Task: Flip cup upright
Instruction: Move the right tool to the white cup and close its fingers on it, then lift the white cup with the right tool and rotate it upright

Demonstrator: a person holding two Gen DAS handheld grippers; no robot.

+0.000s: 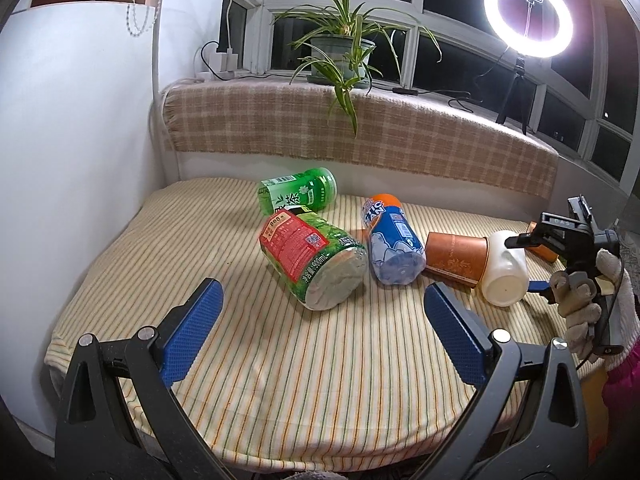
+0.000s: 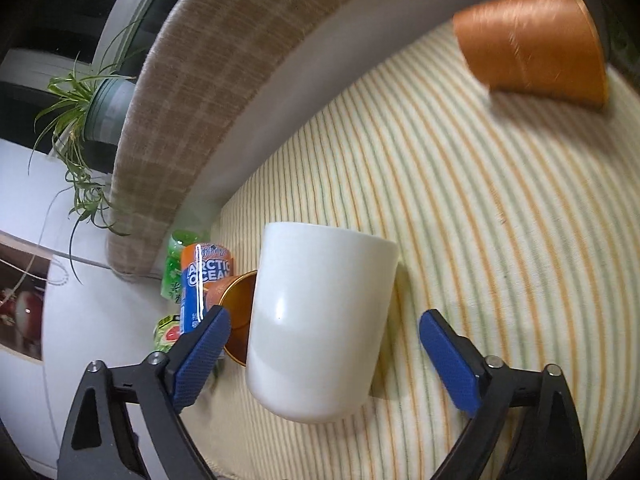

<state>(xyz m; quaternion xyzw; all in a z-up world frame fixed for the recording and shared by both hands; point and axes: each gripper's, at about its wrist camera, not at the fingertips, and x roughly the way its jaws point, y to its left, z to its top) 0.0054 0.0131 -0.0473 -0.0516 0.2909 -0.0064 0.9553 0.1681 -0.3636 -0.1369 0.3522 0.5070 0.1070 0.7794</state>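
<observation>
The right gripper [image 2: 324,356], jaws wide, straddles the tipped white mug [image 2: 316,324] for grasping; the left gripper [image 1: 320,332] waits, jaws wide.

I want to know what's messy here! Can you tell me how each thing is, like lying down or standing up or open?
White cup: lying on its side, between the open right gripper fingers.
Left gripper: open, holding nothing.
Orange paper cup: on its side.
Second orange cup: on its side.
Blue bottle: lying down.
Big green bottle: lying down.
Small green bottle: lying down.
Ring light: switched on.
Potted plant: standing upright.
</observation>
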